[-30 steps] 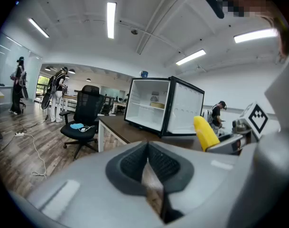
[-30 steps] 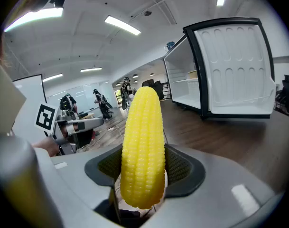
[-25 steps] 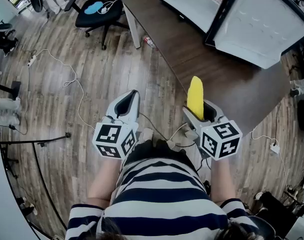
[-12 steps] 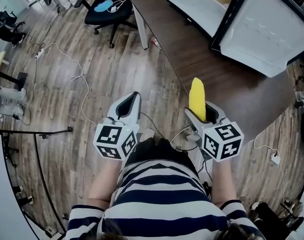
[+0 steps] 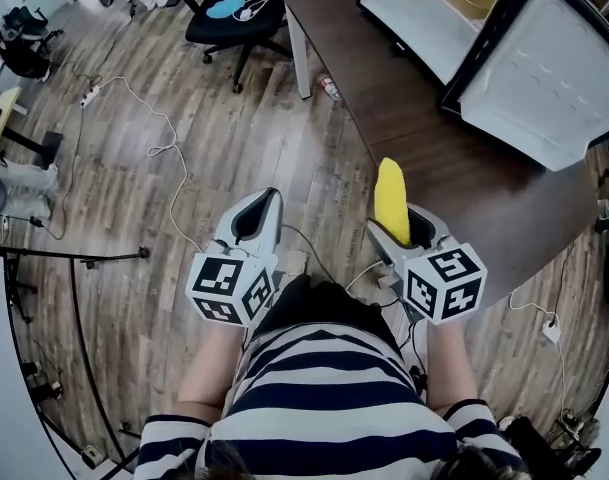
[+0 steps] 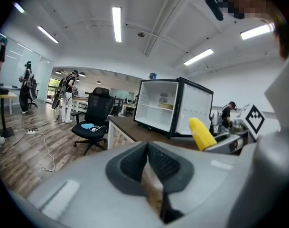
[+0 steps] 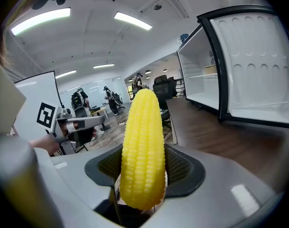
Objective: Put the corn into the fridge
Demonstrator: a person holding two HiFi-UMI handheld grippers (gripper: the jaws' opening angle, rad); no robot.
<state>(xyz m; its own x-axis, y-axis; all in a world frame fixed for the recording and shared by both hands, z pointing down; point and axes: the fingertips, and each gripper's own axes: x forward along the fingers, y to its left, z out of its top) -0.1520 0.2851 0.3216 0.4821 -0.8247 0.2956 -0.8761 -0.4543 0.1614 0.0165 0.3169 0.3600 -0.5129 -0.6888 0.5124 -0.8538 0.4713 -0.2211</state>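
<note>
A yellow corn cob [image 5: 391, 201] [image 7: 143, 146] stands upright between the jaws of my right gripper [image 5: 400, 230] [image 7: 143, 175], which is shut on its lower half. The cob [image 6: 201, 133] also shows at the right of the left gripper view. My left gripper [image 5: 254, 215] [image 6: 148, 163] is shut with nothing in it, held beside the right one over the wood floor. The small white fridge [image 5: 424, 13] [image 6: 159, 109] [image 7: 201, 87] stands on the dark table ahead, its door [image 5: 549, 78] [image 7: 256, 70] swung wide open. Its inside shelves show white.
The dark brown table [image 5: 414, 138] has its near edge just ahead of my right gripper. A black office chair [image 5: 234, 13] [image 6: 94, 122] stands left of the table. Cables [image 5: 164, 148] trail over the wood floor at the left. People stand far off in the room.
The fridge, table and chair have slid rightward and down in the head view as the camera shifted. Both grippers kept their places, the corn still held upright.
</note>
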